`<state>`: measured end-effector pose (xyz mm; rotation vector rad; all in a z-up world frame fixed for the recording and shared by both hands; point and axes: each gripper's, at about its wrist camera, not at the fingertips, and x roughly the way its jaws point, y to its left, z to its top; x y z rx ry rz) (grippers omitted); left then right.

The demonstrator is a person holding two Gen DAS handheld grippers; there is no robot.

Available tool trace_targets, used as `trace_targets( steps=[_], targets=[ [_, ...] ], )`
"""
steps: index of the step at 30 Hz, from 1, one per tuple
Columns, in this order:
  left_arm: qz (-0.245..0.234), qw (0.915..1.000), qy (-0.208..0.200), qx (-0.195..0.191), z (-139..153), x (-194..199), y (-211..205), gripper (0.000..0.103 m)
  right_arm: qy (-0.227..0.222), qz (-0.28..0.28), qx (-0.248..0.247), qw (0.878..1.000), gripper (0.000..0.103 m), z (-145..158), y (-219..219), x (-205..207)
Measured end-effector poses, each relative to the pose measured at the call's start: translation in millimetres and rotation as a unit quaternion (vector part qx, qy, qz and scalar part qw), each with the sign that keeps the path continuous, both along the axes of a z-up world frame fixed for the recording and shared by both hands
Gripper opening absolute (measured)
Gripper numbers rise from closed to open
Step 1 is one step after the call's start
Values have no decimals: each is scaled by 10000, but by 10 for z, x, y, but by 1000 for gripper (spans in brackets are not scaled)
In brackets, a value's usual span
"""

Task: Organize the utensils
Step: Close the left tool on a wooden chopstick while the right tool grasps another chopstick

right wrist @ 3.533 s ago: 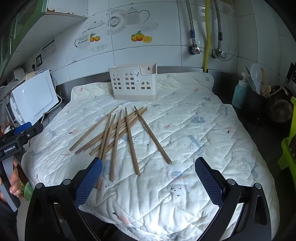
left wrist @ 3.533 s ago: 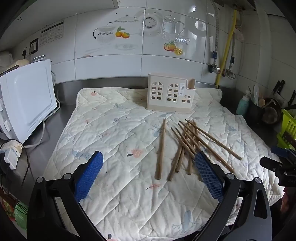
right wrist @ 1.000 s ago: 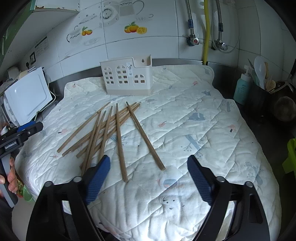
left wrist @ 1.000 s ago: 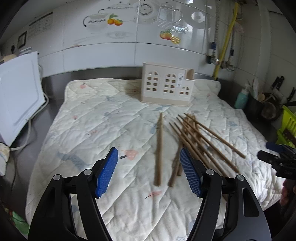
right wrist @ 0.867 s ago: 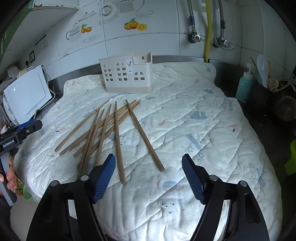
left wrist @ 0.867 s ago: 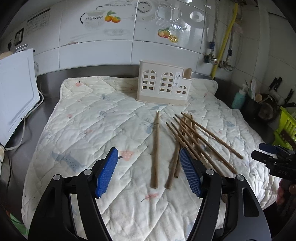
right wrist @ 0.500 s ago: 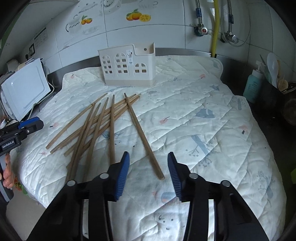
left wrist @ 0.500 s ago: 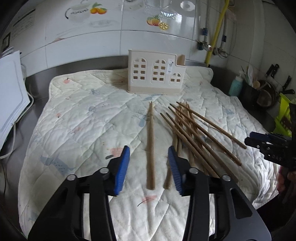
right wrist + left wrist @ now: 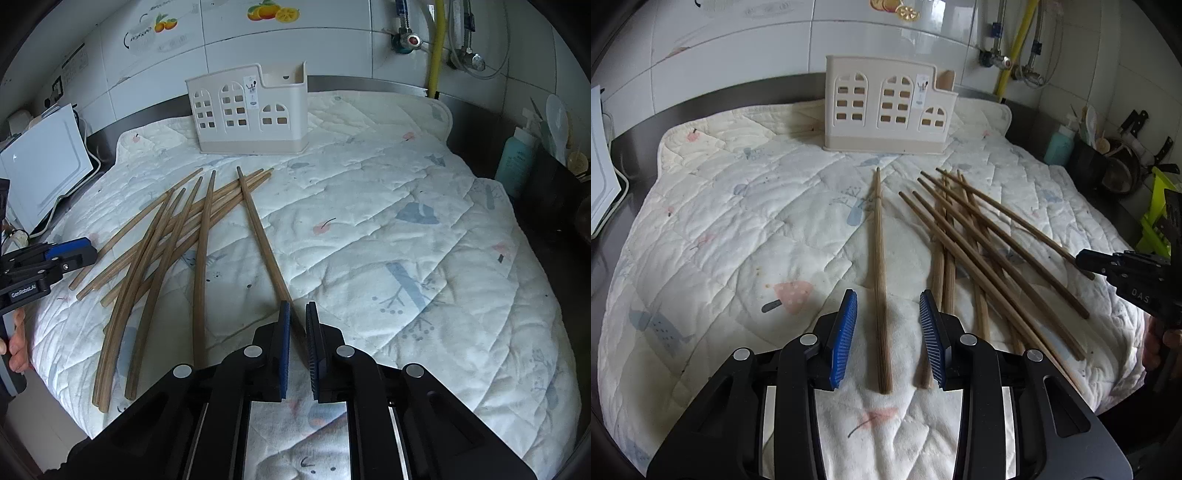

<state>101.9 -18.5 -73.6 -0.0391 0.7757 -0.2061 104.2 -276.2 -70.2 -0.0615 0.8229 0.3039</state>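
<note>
Several wooden chopsticks (image 9: 979, 236) lie fanned on a quilted mat (image 9: 738, 229); they also show in the right wrist view (image 9: 166, 236). A cream utensil holder (image 9: 886, 107) with window cut-outs stands upright at the back, also in the right wrist view (image 9: 251, 110). My left gripper (image 9: 888, 332) is partly open, its blue pads either side of the near end of a lone chopstick (image 9: 879, 258). My right gripper (image 9: 296, 332) has narrowed to a small gap around the near end of the rightmost chopstick (image 9: 262, 236), which lies on the mat.
A white appliance (image 9: 44, 162) stands at the left. A teal bottle (image 9: 517, 158), a dark utensil pot (image 9: 1089, 162) and a green rack (image 9: 1156, 210) are at the right. A yellow pipe (image 9: 436, 44) runs down the tiled wall.
Both grippers have moved forward and down to the chopstick ends and their jaws have narrowed, the right one almost to closing. The chopsticks have not moved.
</note>
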Motion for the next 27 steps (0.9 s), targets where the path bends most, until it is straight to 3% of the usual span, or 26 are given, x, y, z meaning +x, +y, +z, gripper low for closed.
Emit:
trace_targets(
  steps=[3, 9, 20, 22, 27],
  targets=[
    [-88, 9999, 82, 37, -44, 50, -29, 25, -42, 29, -61, 10000, 8, -15, 24, 8],
    [-57, 9997, 231, 41, -110, 122, -18, 18, -60, 64, -106, 9999, 8, -32, 45, 42],
    [9, 9992, 367, 178, -114, 164, -40, 17, -165, 98, -404, 9990, 11, -89, 135, 41],
    [41, 9991, 320, 289, -110, 162, -68, 14, -185, 82, -438, 9988, 10, -76, 148, 34],
    [126, 9994, 303, 91, -79, 143, -5, 6, -262, -7, -276, 9993, 7, 15, 113, -21]
  ],
)
